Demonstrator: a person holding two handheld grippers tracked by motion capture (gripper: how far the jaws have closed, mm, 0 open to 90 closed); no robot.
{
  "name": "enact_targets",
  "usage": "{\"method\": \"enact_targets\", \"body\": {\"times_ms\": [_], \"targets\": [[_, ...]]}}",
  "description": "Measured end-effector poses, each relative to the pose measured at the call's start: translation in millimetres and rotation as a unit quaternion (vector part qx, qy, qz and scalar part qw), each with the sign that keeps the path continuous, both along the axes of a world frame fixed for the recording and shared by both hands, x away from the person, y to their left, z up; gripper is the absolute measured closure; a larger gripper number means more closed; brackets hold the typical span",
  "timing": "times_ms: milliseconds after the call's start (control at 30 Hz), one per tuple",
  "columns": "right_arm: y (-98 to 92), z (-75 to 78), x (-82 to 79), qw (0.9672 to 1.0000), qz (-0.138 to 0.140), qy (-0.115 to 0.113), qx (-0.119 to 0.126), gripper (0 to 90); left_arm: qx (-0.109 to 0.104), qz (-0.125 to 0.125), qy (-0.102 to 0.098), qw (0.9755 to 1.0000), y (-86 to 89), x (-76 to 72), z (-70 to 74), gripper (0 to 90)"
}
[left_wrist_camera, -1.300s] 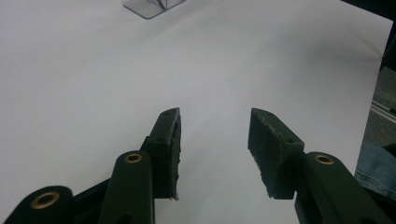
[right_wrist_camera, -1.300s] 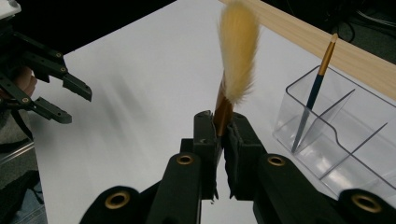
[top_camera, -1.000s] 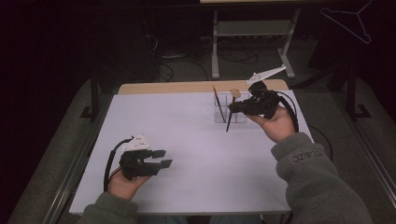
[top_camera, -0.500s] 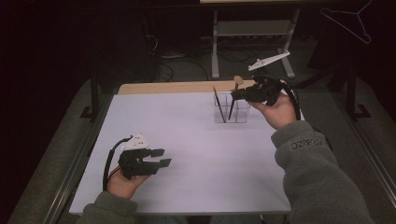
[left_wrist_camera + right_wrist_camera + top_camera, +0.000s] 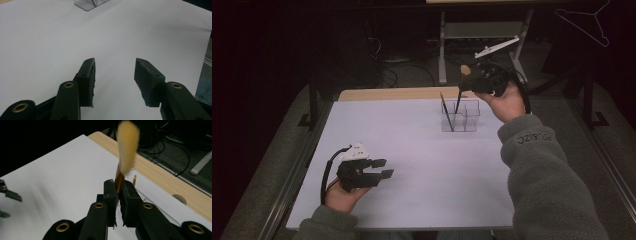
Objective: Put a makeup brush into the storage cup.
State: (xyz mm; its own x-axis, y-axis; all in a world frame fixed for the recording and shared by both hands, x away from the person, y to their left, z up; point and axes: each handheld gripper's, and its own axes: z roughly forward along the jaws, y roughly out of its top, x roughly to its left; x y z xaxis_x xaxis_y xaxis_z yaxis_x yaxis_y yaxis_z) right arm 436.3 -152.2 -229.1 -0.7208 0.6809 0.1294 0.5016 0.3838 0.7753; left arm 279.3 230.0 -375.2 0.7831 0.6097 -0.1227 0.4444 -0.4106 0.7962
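1. Tan-bristled brush (image 5: 127,146) with a copper-coloured ferrule and a thin dark handle: clamped in my right gripper (image 5: 119,187), whose two black jaws are closed on the ferrule just below the bristles. Bristles point up, away from the jaws.
2. In the high view the same brush (image 5: 460,97) hangs tilted from my right gripper (image 5: 474,80), with the handle's lower end inside the clear plastic compartment holder (image 5: 469,122). Which compartment it occupies cannot be read.
3. A second thin dark-handled brush (image 5: 446,112) stands tilted in the same holder, just beside the first. Its small tip (image 5: 134,180) appears behind my right jaws in the right gripper view.
4. The holder stands on the white table sheet (image 5: 422,165), towards the far right, near the bare pale wooden table edge (image 5: 402,93). One corner of the holder (image 5: 91,3) appears at the top of the left gripper view.
5. My right hand (image 5: 507,102) is raised above the table's far right corner, in a grey fleece sleeve (image 5: 547,175).
6. My left gripper (image 5: 379,169) is low over the sheet at the near left, well apart from the holder. Its jaws stand parted with nothing between the worn black pads (image 5: 91,80); only white sheet lies beyond them.
7. A white hanger outline (image 5: 584,22) shows at the far right, off the table.
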Motion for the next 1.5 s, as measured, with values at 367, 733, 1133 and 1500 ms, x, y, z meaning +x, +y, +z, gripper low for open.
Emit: {"method": "enact_targets", "body": {"times_ms": [367, 733, 1133, 1500], "targets": [[11.3, -9.4, 34.8, 0.9991, -0.041, 0.001, -0.01, 82.4, -0.005, 0.001, 0.001, 1.0, 1.7, 0.7, -1.7, 50.5], [29.0, -36.8, 55.9, 0.9972, -0.063, 0.002, -0.04, 82.4, 0.005, -0.004, 0.001, 1.0, 4.9, 0.7, -0.8, 50.2], [39.2, -55.7, 62.5, 0.9958, -0.066, 0.014, -0.061, 82.4, 0.0, 0.0, 0.002, 1.0, 7.3, -0.3, -0.3, 49.9], [39.0, -70.5, 63.5, 0.9949, -0.063, 0.029, -0.074, 82.4, -0.002, 0.001, 0.002, 1.0, 7.0, -0.5, -0.2, 49.8]]}}
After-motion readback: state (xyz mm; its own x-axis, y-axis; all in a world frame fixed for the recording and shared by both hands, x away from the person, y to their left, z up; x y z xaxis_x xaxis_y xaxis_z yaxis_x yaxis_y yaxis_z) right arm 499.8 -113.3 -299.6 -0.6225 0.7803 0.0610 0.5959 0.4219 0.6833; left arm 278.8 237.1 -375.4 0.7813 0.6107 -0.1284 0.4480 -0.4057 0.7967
